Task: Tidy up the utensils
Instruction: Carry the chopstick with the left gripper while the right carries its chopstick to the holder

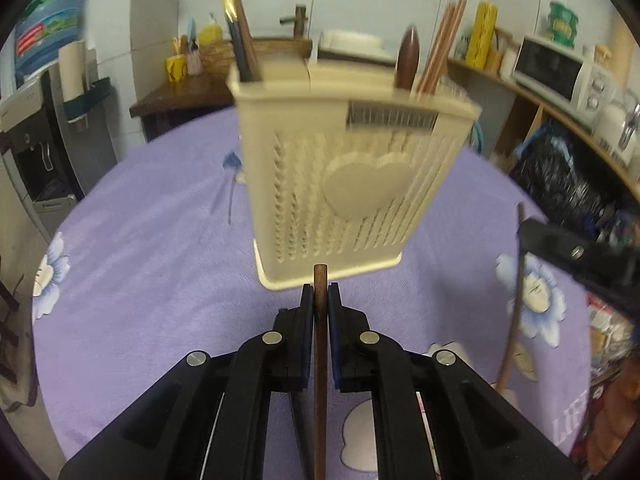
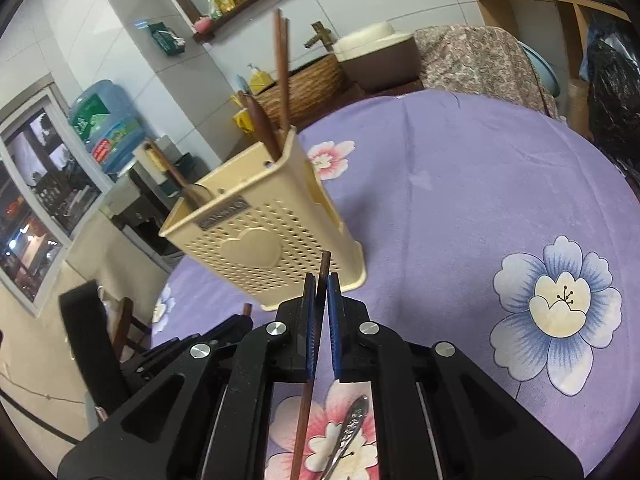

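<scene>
A cream plastic utensil holder [image 1: 352,184] with a heart on its front stands on the purple flowered tablecloth [image 1: 152,240]; it also shows in the right wrist view [image 2: 260,248]. Chopsticks [image 1: 440,48] and brown wooden handles [image 1: 407,58] stick out of it. My left gripper [image 1: 320,296] is shut on a brown wooden chopstick [image 1: 320,360], just in front of the holder's base. My right gripper [image 2: 321,288] is shut on another brown chopstick [image 2: 308,392], also near the holder's base. The right gripper's black body [image 1: 580,256] shows in the left wrist view with its chopstick [image 1: 514,312].
A metal utensil handle [image 2: 348,432] lies on the cloth under my right gripper. A water dispenser [image 1: 44,128] stands at the left, a microwave [image 1: 560,76] on a shelf at the right, a sink with a tap [image 1: 298,24] behind the table.
</scene>
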{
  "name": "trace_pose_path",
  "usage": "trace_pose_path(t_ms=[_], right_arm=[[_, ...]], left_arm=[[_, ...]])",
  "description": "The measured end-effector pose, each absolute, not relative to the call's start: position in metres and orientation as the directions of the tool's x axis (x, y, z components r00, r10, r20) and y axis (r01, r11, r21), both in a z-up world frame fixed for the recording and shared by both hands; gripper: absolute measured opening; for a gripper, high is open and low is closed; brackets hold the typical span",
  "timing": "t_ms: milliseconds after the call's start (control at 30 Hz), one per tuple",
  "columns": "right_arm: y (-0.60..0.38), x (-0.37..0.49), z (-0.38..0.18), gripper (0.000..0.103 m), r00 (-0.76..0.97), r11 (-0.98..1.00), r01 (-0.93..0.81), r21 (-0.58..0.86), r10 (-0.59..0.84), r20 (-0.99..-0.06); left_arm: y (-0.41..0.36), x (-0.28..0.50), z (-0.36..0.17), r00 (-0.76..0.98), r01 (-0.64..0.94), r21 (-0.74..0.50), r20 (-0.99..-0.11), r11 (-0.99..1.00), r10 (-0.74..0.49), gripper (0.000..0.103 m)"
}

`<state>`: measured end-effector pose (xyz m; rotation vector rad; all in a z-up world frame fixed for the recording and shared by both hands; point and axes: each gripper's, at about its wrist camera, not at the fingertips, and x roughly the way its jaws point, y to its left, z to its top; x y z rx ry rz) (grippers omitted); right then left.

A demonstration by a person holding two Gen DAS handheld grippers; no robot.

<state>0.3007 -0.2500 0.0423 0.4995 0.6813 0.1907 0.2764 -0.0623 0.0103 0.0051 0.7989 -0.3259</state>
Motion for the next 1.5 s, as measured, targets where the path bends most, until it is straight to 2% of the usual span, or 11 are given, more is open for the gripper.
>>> trace_pose_path(t_ms=[233, 400, 867, 1233, 1500], right_arm=[[-0.239, 0.260, 0.092, 0.006, 0.790, 0.835, -0.177, 0.521, 0.436, -0.431], [-0.223, 0.233, 0.121, 0.006, 0.794, 0.849, -0.274, 0.452, 0.465, -0.391], [-0.213, 0.221, 0.149, 0.006, 0.815, 0.906, -0.298, 0.301, 0.406, -0.413], [-0.214, 0.231, 0.160, 0.006, 0.809, 0.913, -0.319, 0.254, 0.402, -0.429], [-0.220, 0.257, 0.202, 0.006, 0.809, 0.910, -0.332, 0.249, 0.411, -0.420]], left_arm=[[-0.029, 0.228, 0.075, 0.763, 0.301, -0.183, -0.543, 0.936, -0.351, 0.008], [-0.022, 0.209, 0.094, 0.788, 0.320, -0.188, -0.491, 0.929, -0.371, 0.008], [-0.010, 0.209, 0.106, 0.807, 0.322, -0.169, -0.466, 0.932, -0.363, 0.008], [-0.004, 0.217, 0.119, 0.792, 0.351, -0.195, -0.459, 0.916, -0.402, 0.008], [0.000, 0.238, 0.161, 0.774, 0.394, -0.239, -0.435, 0.887, -0.461, 0.008]])
